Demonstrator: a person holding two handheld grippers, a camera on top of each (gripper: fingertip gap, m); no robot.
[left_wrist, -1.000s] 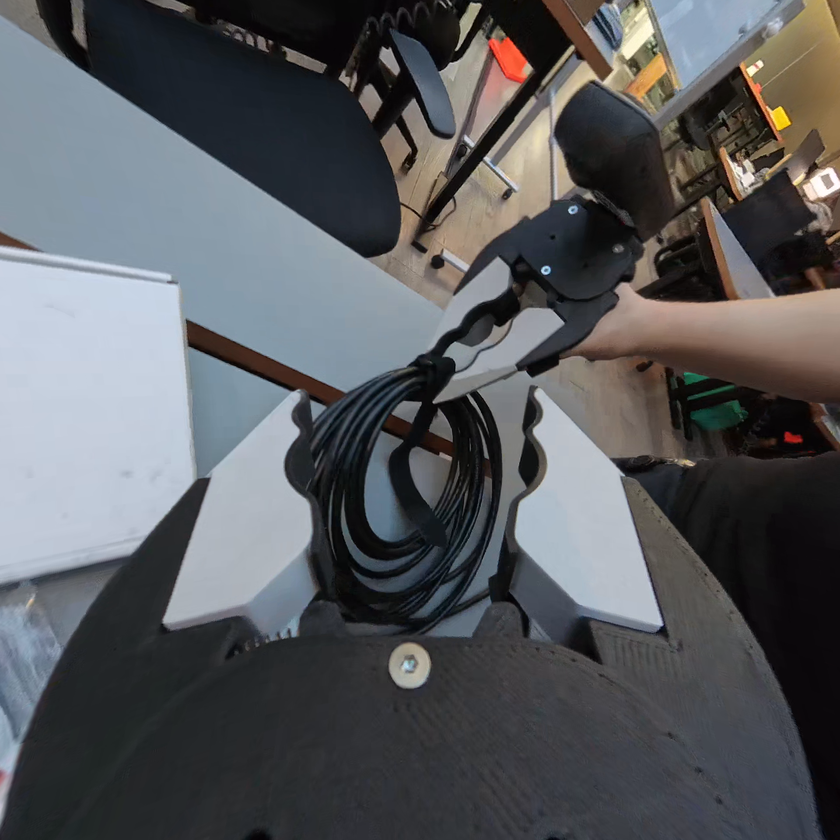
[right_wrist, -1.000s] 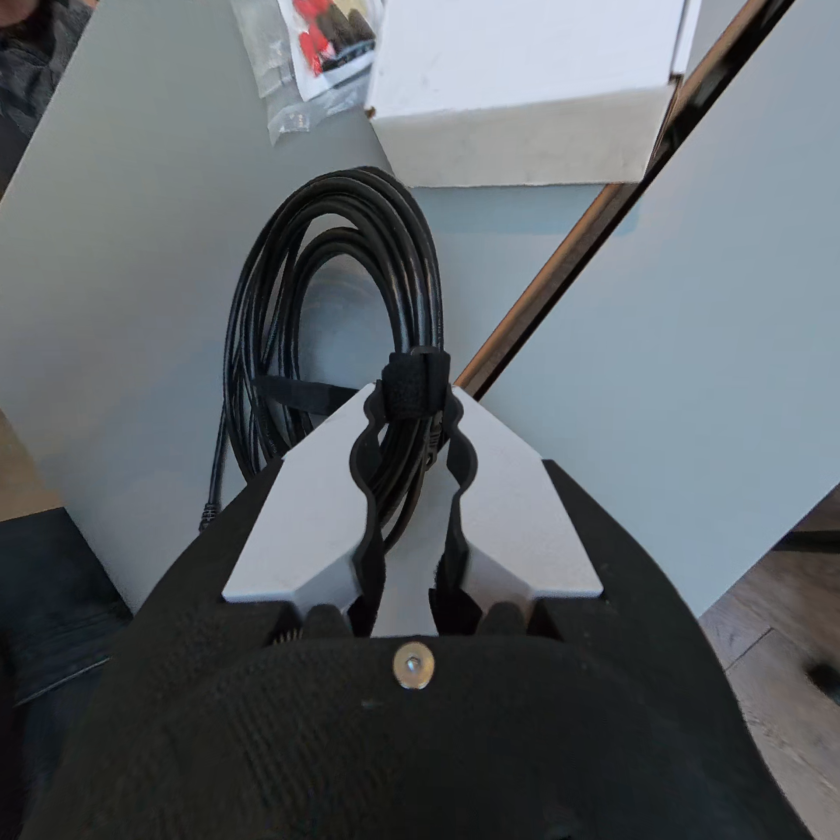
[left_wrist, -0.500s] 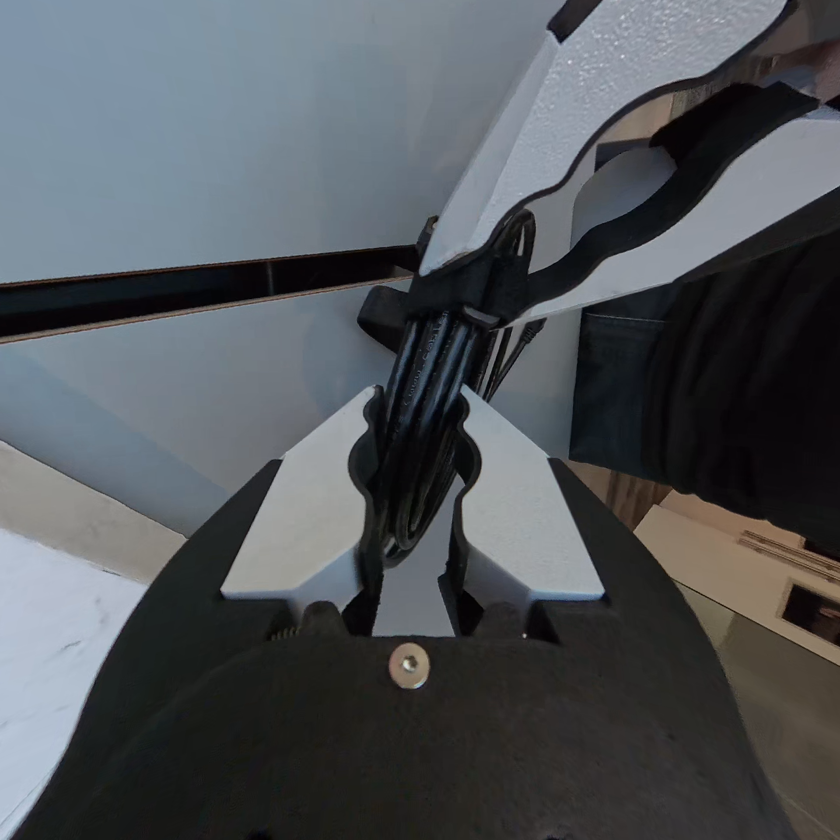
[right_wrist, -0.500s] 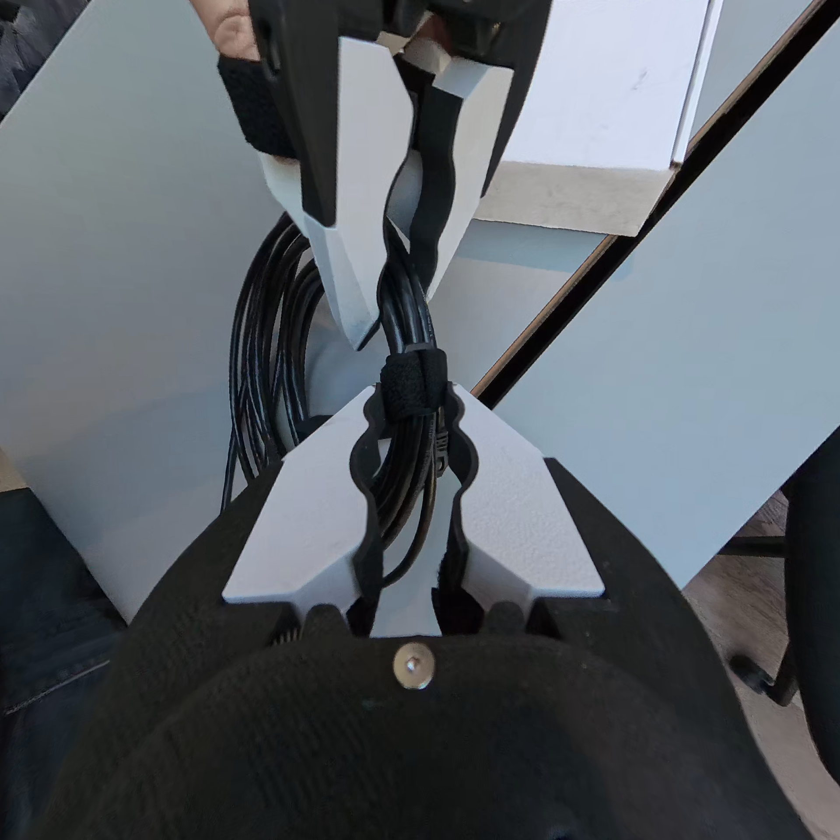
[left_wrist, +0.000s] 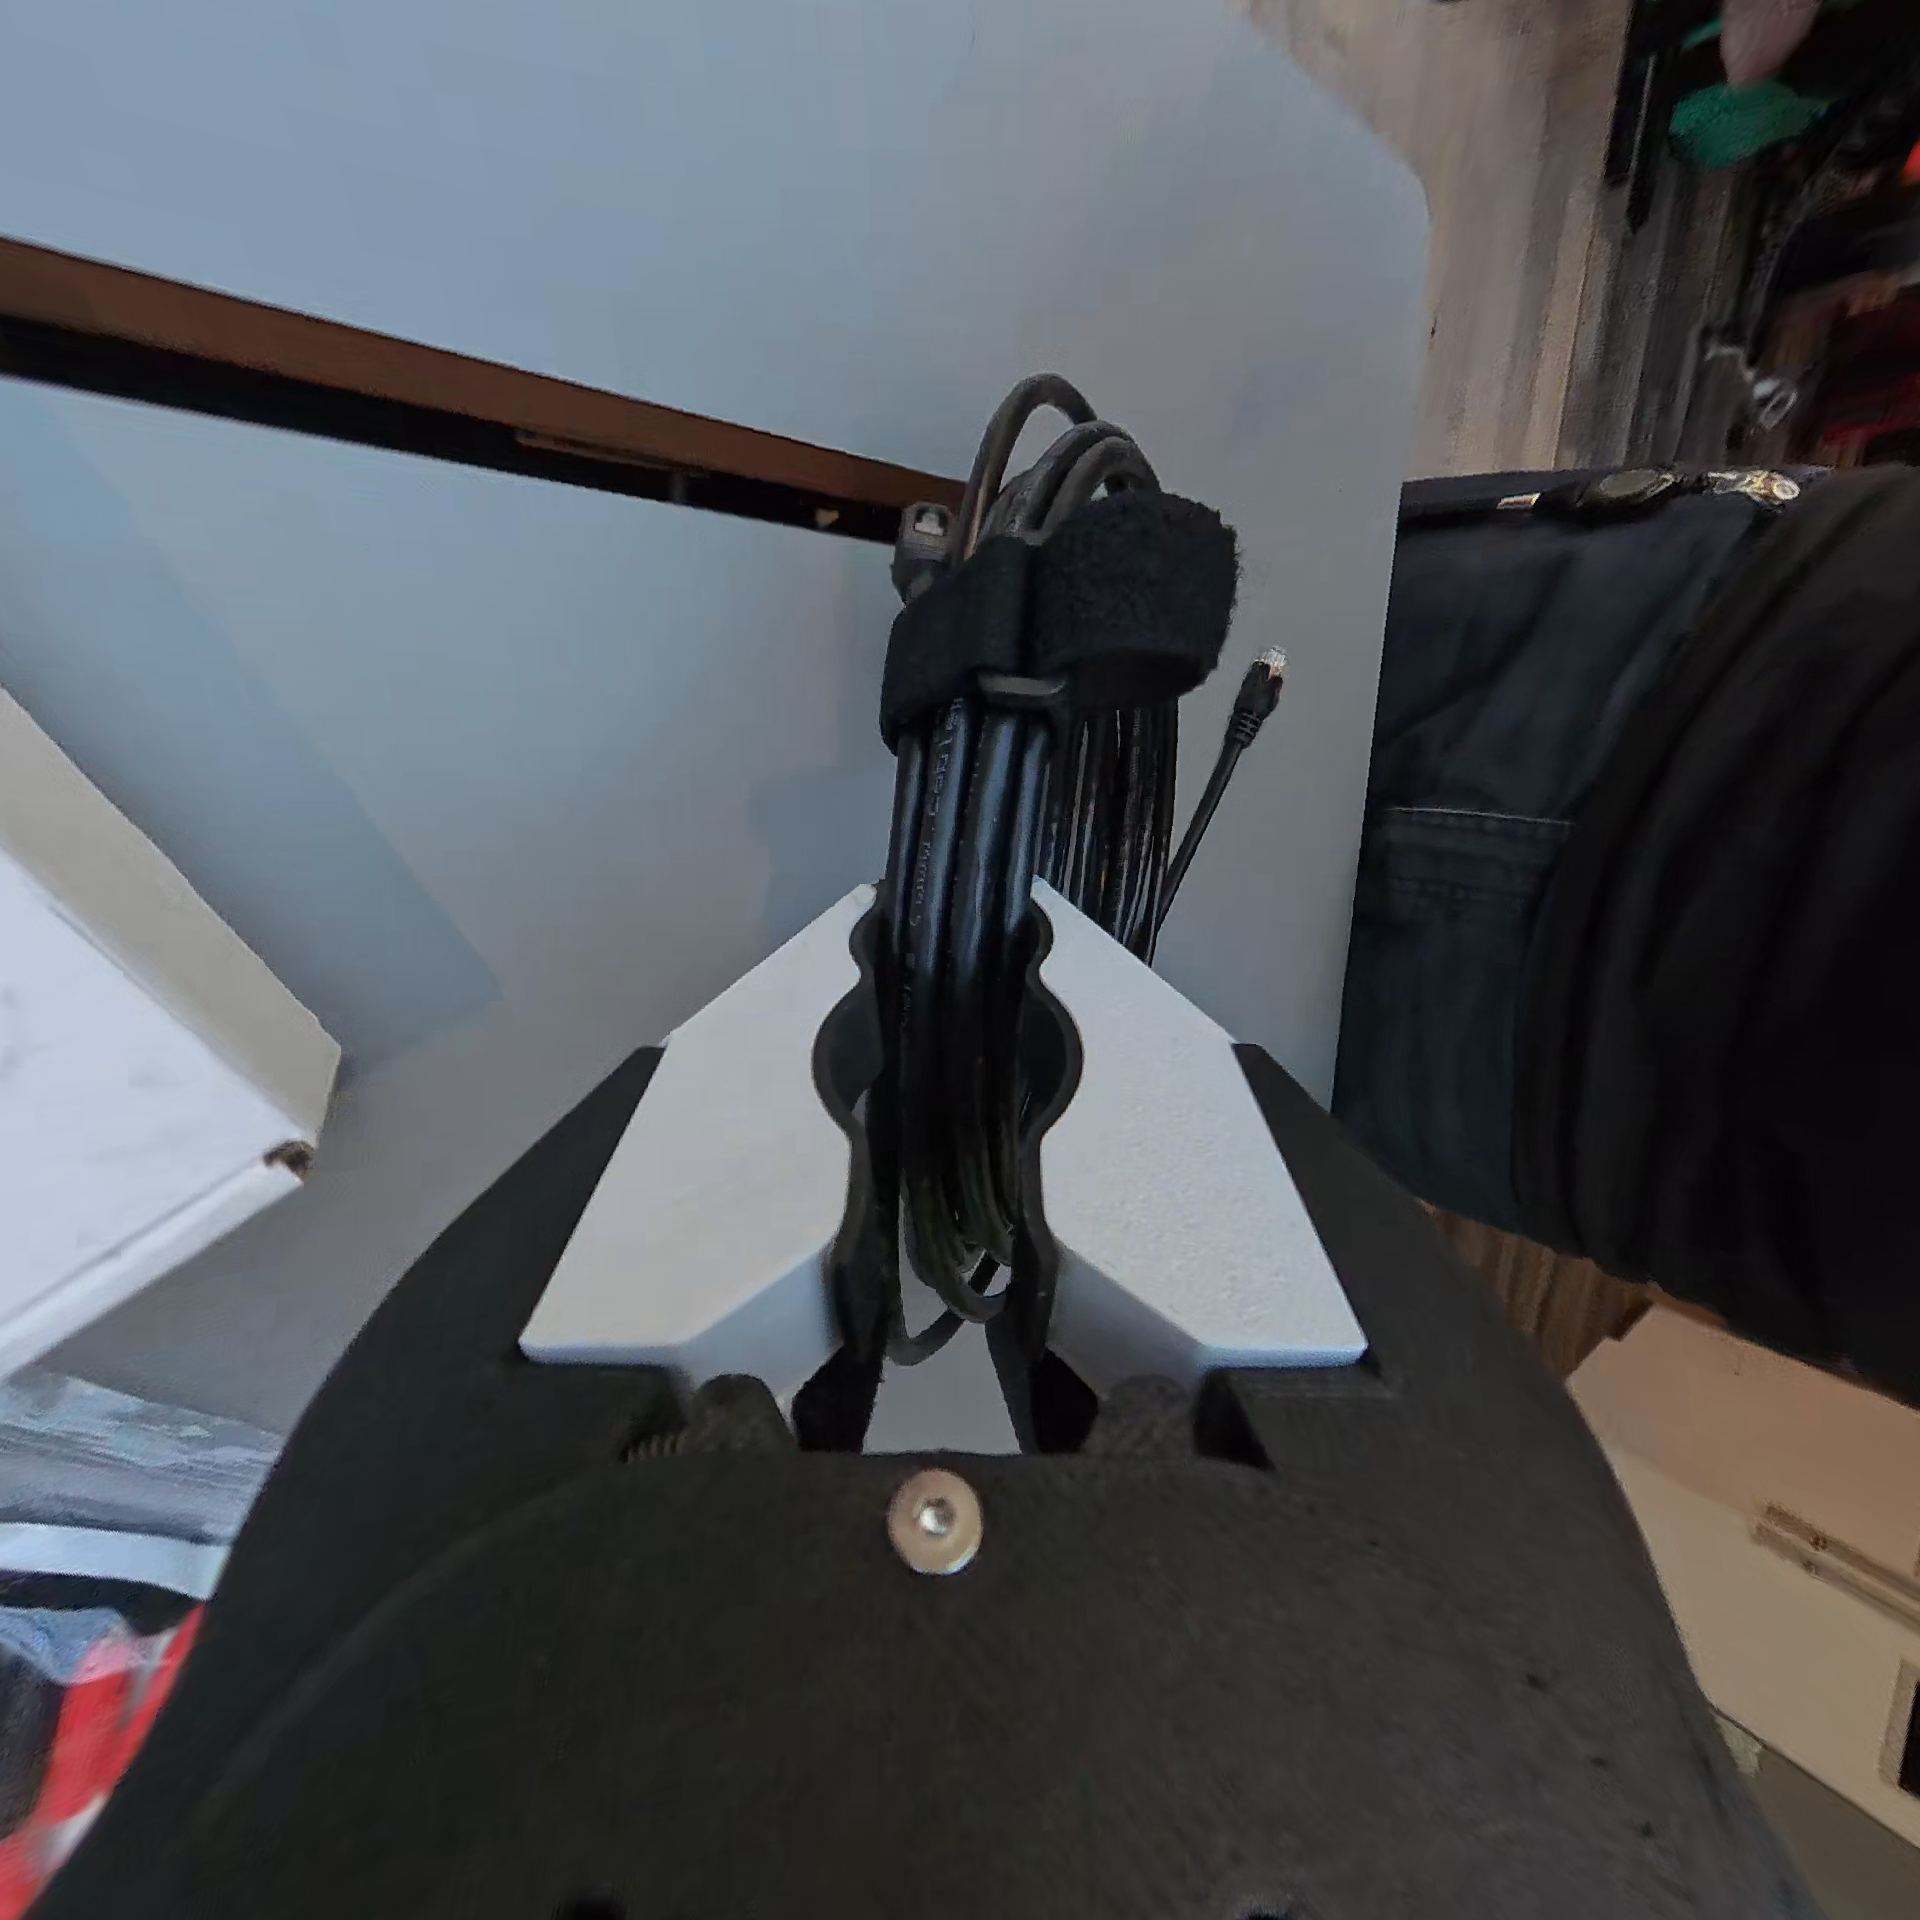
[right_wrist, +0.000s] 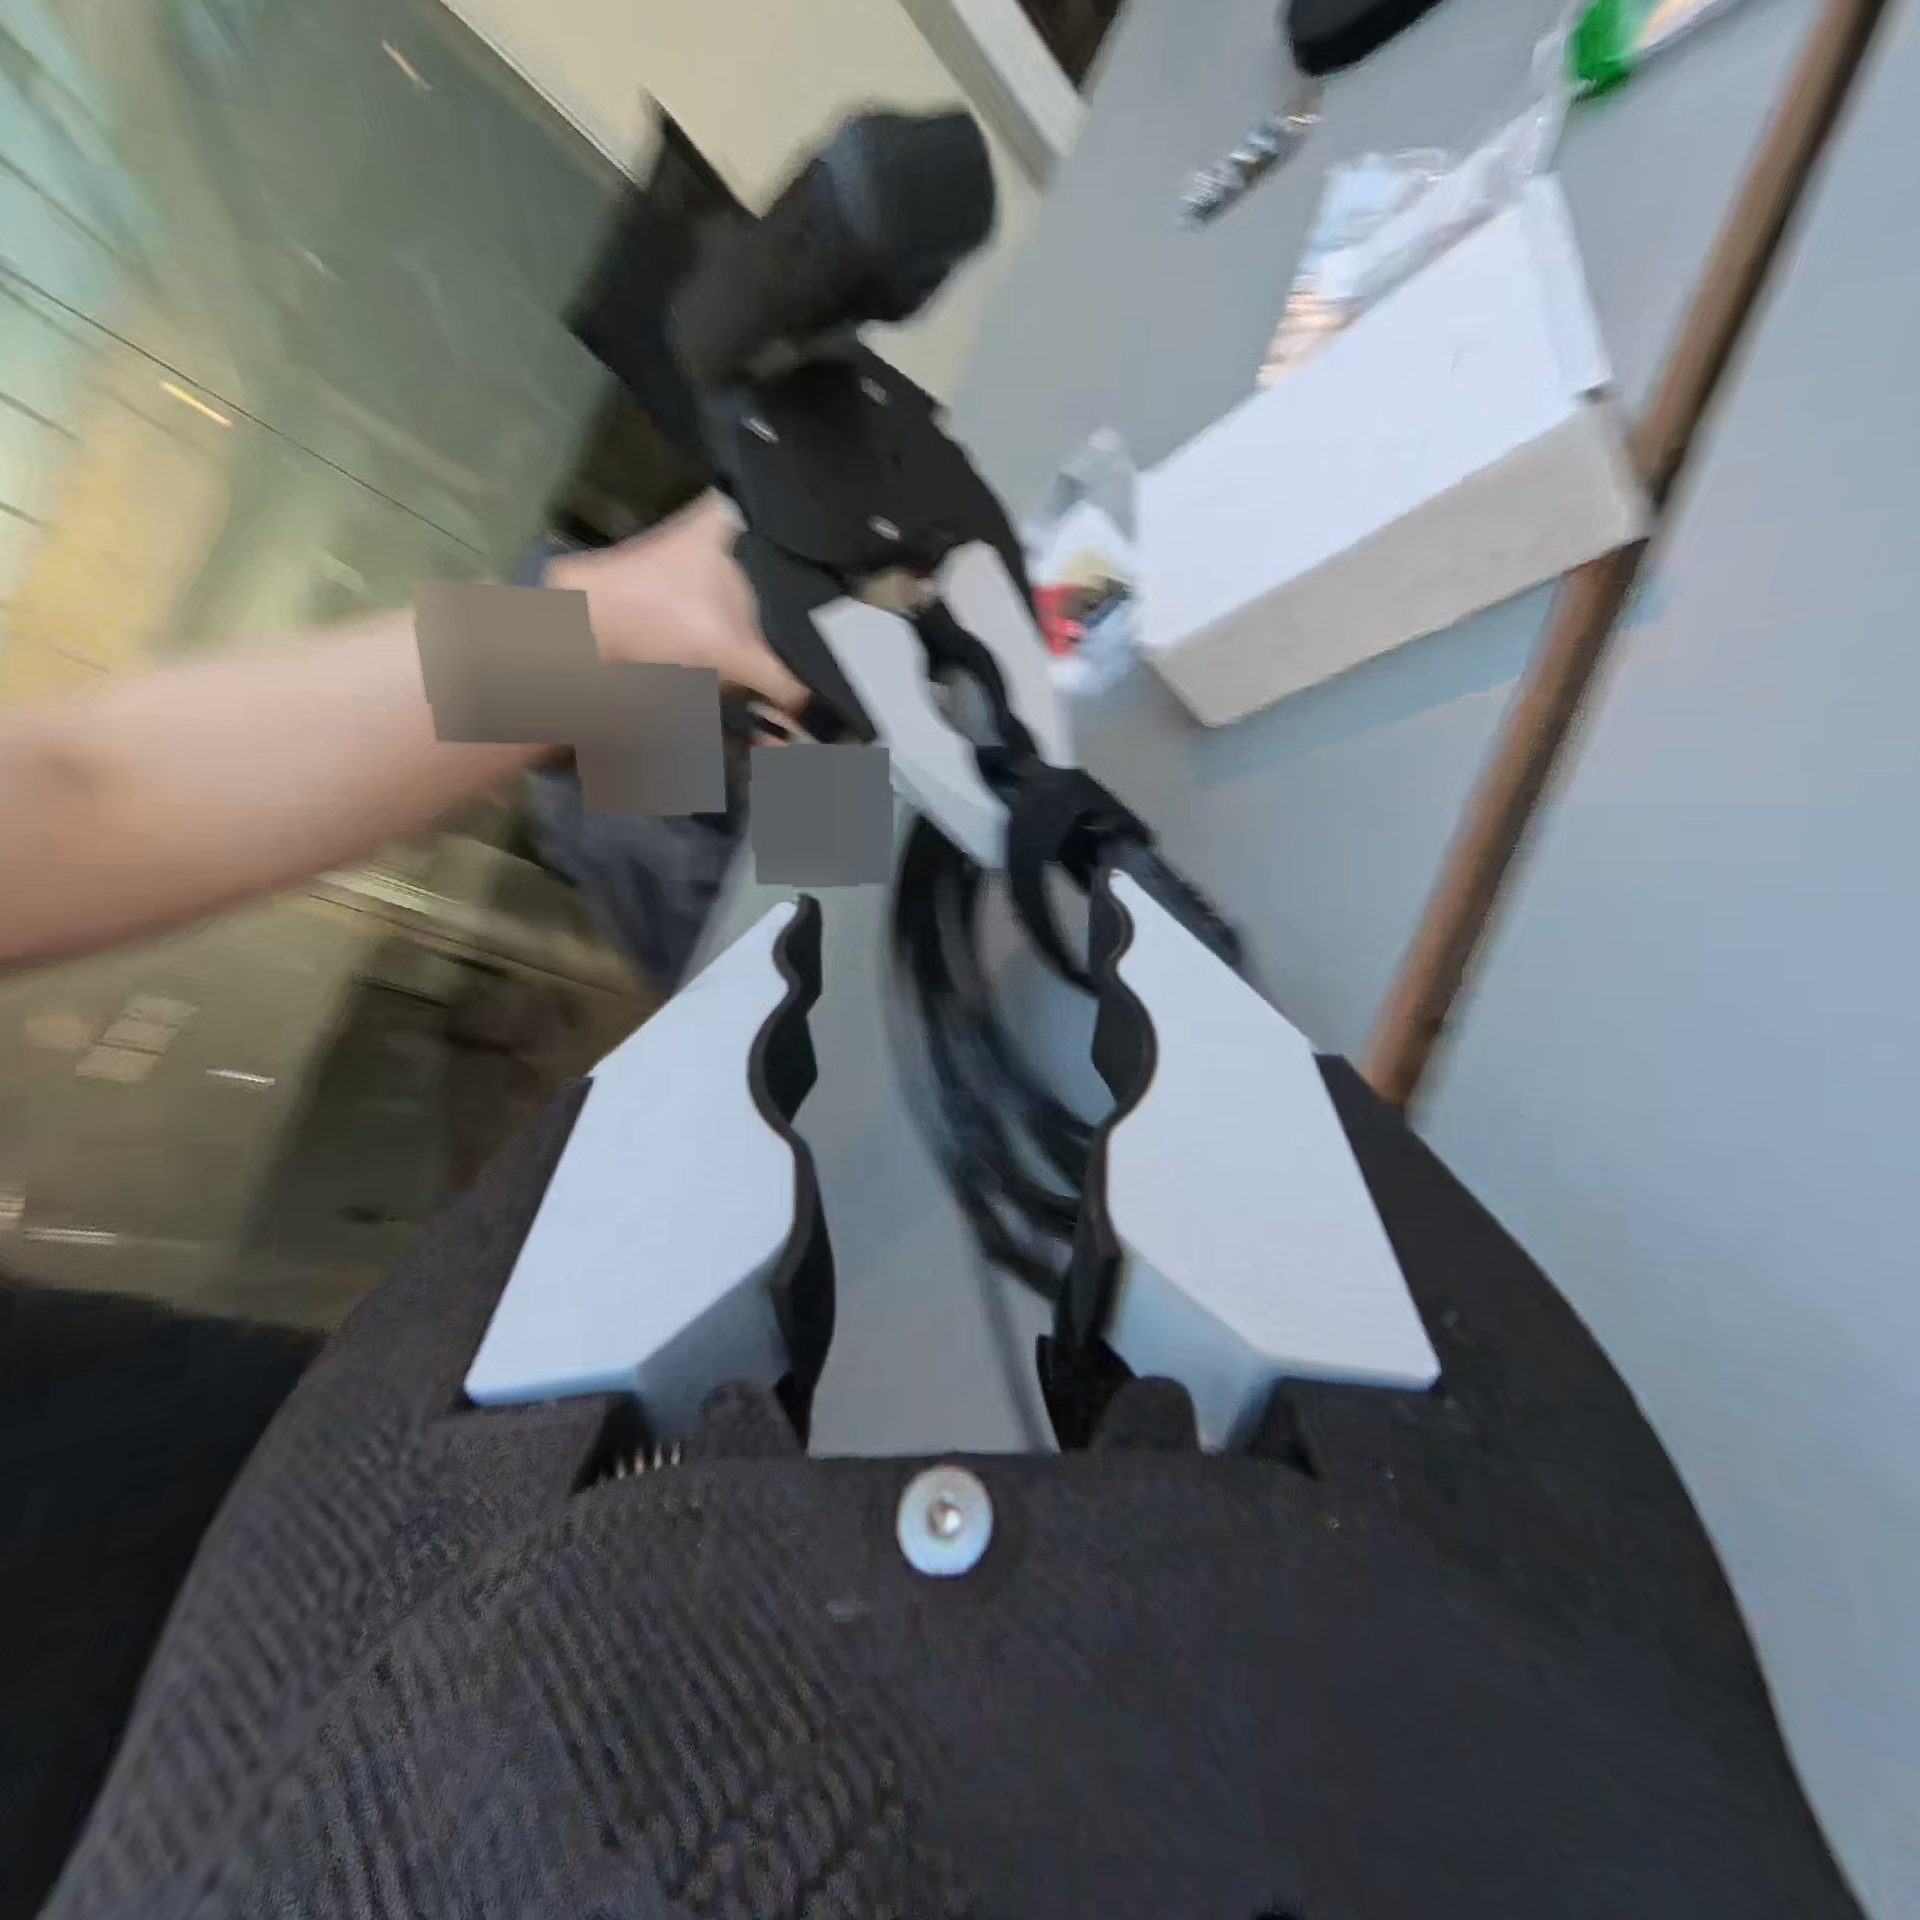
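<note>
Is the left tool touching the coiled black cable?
Touching. The left wrist view shows the left tool shut on the coiled black cable, fingers pressing both sides.

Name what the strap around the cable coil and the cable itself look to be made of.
Strap: fuzzy matte black fabric, likely hook-and-loop, judging by its napped, frayed edge. Cable coil, clamped in the left gripper: smooth, slightly glossy black jacket, probably plastic or rubber; highlights run along its strands.

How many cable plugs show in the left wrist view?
2. One plug sits at the top left of the cable coil, beside the black strap; the other plug sticks out on a loose end to the right. The left gripper grips the coil.
</note>
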